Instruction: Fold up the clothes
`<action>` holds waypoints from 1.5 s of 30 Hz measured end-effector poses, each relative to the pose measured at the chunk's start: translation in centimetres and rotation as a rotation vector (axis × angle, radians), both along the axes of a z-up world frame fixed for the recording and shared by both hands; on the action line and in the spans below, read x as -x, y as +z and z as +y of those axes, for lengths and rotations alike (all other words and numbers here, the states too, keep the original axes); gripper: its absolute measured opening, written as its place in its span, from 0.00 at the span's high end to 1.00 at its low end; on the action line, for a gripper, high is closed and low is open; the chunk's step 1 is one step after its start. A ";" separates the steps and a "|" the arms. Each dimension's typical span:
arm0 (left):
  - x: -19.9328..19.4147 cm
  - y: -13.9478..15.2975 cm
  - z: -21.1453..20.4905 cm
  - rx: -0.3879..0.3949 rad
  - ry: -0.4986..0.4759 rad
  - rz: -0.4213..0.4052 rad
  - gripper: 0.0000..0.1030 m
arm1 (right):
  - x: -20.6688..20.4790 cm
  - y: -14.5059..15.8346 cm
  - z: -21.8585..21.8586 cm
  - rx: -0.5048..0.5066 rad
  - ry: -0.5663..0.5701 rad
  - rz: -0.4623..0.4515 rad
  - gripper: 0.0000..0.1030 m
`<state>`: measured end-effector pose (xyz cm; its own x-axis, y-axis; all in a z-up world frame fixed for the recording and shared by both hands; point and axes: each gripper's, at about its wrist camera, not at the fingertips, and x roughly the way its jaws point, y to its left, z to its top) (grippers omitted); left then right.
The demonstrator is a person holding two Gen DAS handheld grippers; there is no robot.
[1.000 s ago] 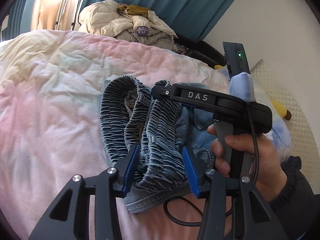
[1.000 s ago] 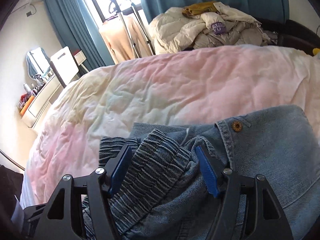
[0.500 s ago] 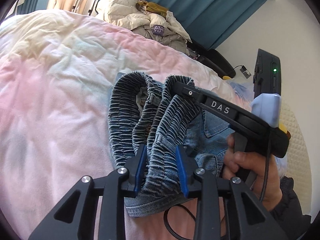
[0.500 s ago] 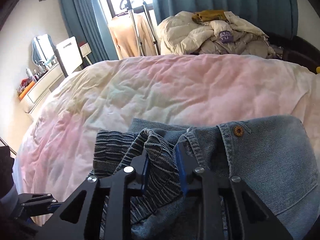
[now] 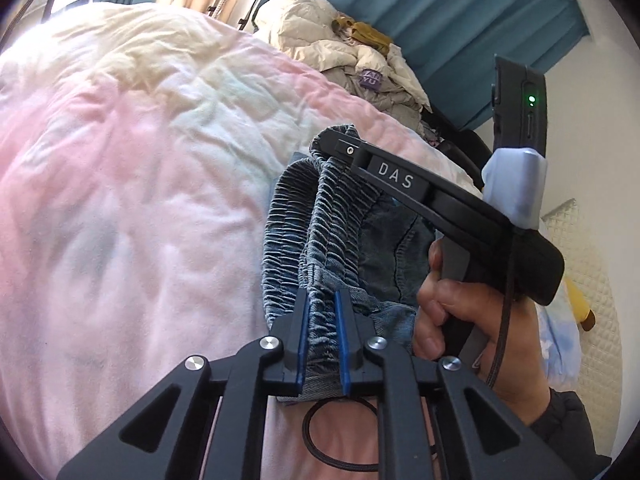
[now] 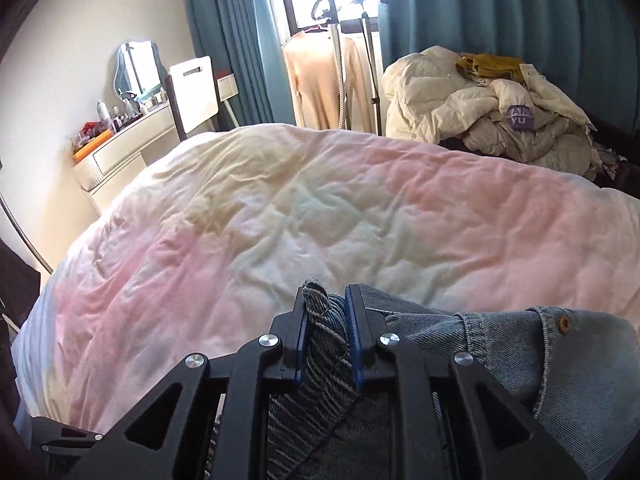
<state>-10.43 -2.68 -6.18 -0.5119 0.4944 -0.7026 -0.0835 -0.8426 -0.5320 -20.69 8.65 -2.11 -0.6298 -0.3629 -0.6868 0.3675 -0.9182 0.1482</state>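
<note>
A pair of blue denim shorts (image 5: 296, 220) with a ruched elastic waistband lies bunched on the bed. My left gripper (image 5: 320, 300) has a fold of that waistband between its blue pads, and its jaws are closing on it. In the left wrist view a hand (image 5: 460, 320) holds the right gripper (image 5: 332, 144), whose tip sits on the far side of the waistband. In the right wrist view my right gripper (image 6: 326, 300) is shut on a pinched ridge of waistband, and the denim (image 6: 500, 360) with its copper button (image 6: 565, 322) spreads to the right.
A pink and yellow quilt (image 6: 280, 220) covers the bed. A heap of pale jackets (image 6: 500, 112) lies at the far end. Beyond stand a garment steamer with a beige sweater (image 6: 324, 80), a white chair (image 6: 194, 92) and a dressing table (image 6: 120, 148). A black cable (image 5: 340, 432) loops below the left gripper.
Both grippers have gone from wide open around the waistband to pinched on it. Both have rolled and shifted, and the waistband is gathered into a narrower fold.
</note>
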 end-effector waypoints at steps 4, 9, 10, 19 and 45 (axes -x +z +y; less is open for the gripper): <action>0.5 -1.1 -0.3 -0.023 0.001 -0.031 0.88 | 0.6 -2.3 -0.4 0.003 0.011 -0.012 0.83; 0.4 -1.2 -0.1 -0.023 0.010 -0.033 0.86 | 0.2 -2.5 -1.0 -0.039 0.013 0.036 0.79; 0.3 -1.1 0.0 -0.018 0.012 -0.030 0.84 | 0.0 -2.5 -1.1 -0.049 0.013 0.046 0.78; -1.3 1.3 -1.2 -0.017 0.052 0.075 0.78 | -1.4 0.3 1.8 0.049 -0.066 0.078 0.59; -1.3 -5.3 0.1 -0.307 -0.038 -0.280 0.28 | -16.3 3.5 28.6 0.332 -0.590 -0.127 0.53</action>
